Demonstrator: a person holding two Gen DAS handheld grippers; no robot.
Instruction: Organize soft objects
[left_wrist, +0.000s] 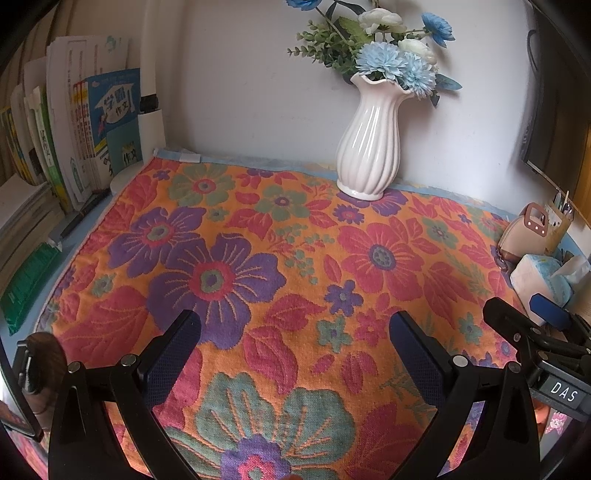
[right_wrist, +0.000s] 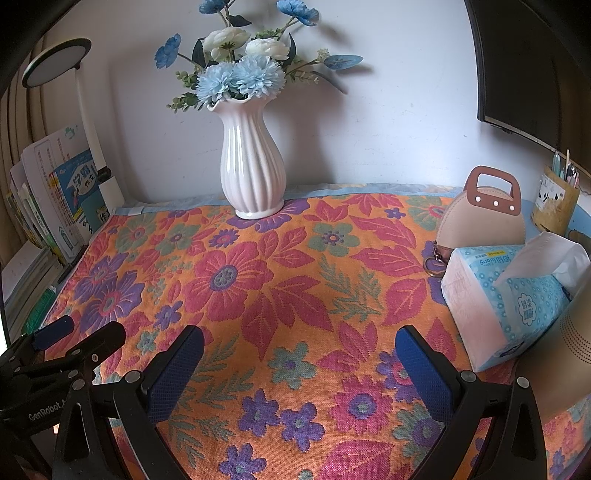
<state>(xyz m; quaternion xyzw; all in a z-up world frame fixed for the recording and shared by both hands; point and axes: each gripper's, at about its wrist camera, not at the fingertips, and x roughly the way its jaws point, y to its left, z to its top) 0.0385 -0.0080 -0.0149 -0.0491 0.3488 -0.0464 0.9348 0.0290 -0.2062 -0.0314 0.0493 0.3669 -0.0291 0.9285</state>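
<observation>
Floral towel (left_wrist: 295, 258): lying flat across the bench. Left hand-held gripper (left_wrist: 295, 354) and right hand-held gripper (right_wrist: 299, 365): hovering wide open, empty. Advisable: pinching near corners at 6 o'clock, avoiding the vase (left_wrist: 369, 147) at 12.

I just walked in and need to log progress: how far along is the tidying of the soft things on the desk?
Nothing looks done yet. The floral towel lies spread flat, unfolded, with the vase standing on its far edge. Nothing is in hand: the left gripper and right gripper are both open and empty above it. Left: folding the towel, probably after freeing it from the vase, and perhaps tidying the tissue pack.
</observation>
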